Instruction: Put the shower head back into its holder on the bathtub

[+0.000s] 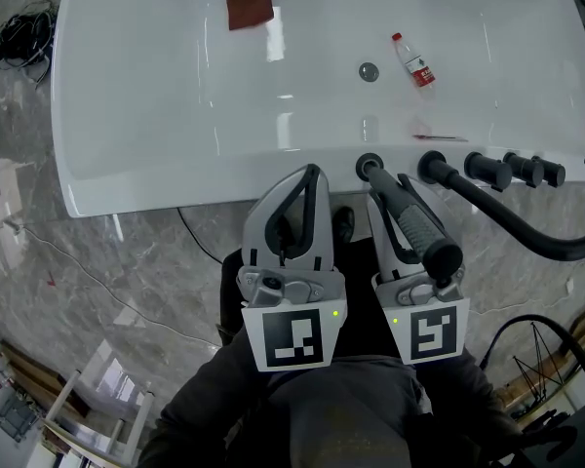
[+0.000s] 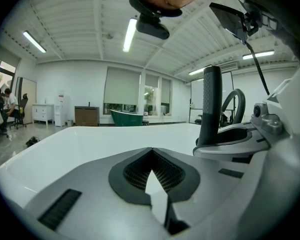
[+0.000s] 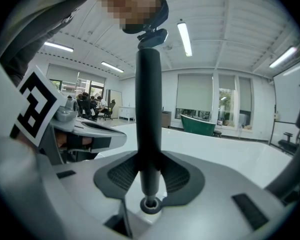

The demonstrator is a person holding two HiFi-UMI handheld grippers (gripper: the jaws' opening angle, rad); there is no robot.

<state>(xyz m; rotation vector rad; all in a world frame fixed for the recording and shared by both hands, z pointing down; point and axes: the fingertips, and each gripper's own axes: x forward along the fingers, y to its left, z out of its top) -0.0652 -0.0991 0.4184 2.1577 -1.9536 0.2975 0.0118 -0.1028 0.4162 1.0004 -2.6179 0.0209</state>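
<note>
The black shower head is a long grip leaning toward me, its lower end seated in the round holder on the near rim of the white bathtub. My right gripper is shut on this handle. In the right gripper view the shower head stands upright between the pads, its tip in the holder ring, and the right gripper clamps it low down. My left gripper sits just left of it above the rim, shut and empty. The left gripper has only tub behind its tips.
A black hose curves right from the black taps on the rim. Inside the tub lie a brown cloth, a plastic bottle and the drain. Cables lie on the marble floor at left.
</note>
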